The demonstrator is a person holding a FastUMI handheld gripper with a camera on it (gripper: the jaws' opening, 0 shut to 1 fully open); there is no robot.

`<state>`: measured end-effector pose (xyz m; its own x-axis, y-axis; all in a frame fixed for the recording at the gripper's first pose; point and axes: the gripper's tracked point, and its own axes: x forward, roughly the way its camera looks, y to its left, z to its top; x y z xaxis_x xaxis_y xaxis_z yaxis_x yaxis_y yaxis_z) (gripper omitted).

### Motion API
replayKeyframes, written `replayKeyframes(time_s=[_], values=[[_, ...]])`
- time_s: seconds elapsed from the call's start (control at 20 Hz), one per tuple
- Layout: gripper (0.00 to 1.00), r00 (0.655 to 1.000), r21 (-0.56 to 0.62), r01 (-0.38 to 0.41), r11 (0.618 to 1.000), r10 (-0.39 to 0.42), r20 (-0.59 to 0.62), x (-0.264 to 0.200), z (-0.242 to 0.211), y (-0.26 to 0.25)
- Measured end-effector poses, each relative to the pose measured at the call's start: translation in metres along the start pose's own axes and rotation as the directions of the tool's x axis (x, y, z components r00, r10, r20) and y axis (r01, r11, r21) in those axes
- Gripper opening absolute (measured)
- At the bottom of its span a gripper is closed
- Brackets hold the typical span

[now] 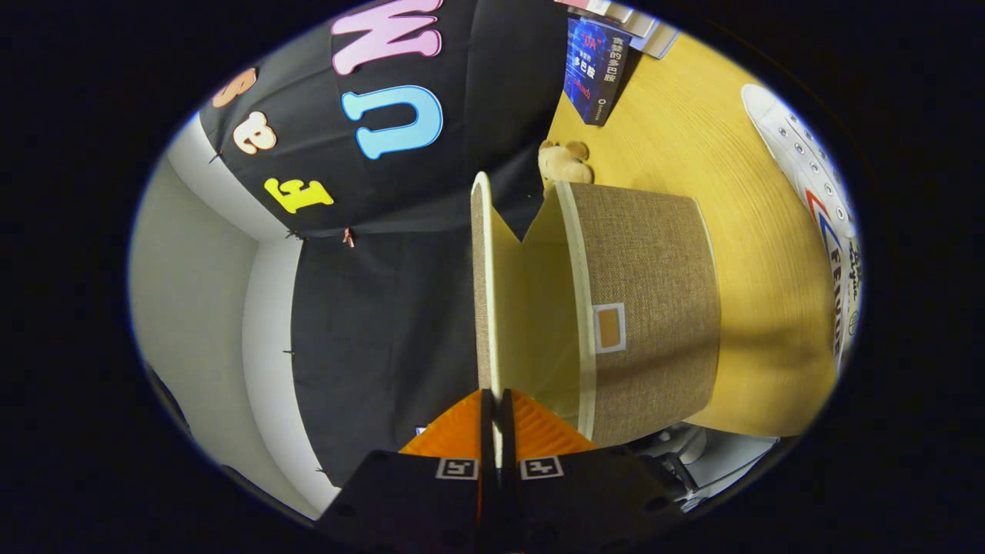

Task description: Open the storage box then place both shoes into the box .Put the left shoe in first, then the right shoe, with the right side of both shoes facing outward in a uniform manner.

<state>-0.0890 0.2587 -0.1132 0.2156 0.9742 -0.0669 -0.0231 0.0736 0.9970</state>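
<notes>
got the storage box (646,308) sitting on the wooden table (716,154), its lid (485,292) swung up, my gripper (498,431) pinched tight on the lid's edge, white shoe (816,192) lying beyond the box, small plush toy (564,163) and book (594,69) near the wall

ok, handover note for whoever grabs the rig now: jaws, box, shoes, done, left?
Gripper: jaws shut on the lid of the storage box, pinching its edge and holding it swung open.
Box: fabric-covered, on the wooden table, interior exposed; no shoe visible in the part that shows.
Shoes: one white sneaker lies on the table beyond the box.
Done: box opened.
Left: release the lid, put in the left shoe, then the right, right sides facing outward.
</notes>
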Motion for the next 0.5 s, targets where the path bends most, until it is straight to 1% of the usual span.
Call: replayKeyframes(time_s=[0.3,0.5], values=[[0.05,1.0,-0.036,0.016,0.999,-0.016,0.005,0.019,-0.006,0.037],[0.05,0.999,-0.097,0.035,0.995,-0.033,0.016,0.048,-0.006,0.072]])
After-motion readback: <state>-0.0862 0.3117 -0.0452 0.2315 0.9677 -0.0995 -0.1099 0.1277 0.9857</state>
